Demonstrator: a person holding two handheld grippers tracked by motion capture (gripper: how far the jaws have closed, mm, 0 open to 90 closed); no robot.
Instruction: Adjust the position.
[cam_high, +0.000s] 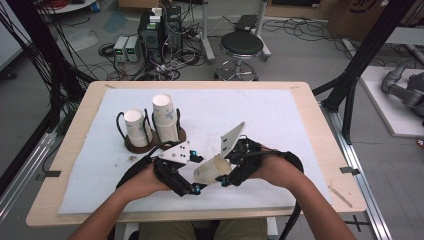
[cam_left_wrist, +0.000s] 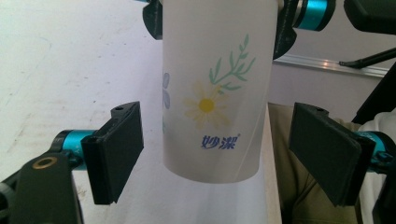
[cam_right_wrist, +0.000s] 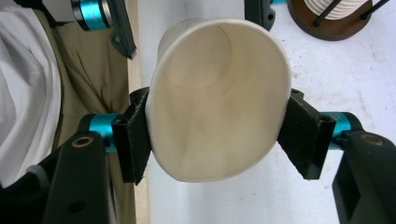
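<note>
Low in the middle of the high view, near the desk's (cam_high: 310, 165) front edge, the right claw (cam_high: 225, 176) grasps a paper cup (cam_high: 212, 170), squeezing its rim oval. The left claw (cam_high: 196, 172) is released, pads either side of the cup's base, not touching. Two cup holders (cam_high: 152, 137) stand upper left, with open white mat to the right.

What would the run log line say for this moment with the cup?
right gripper: shut on paper cup, rim squeezed oval | left gripper: open around cup base, pads apart from it | cup holders: two stacks upright
</note>
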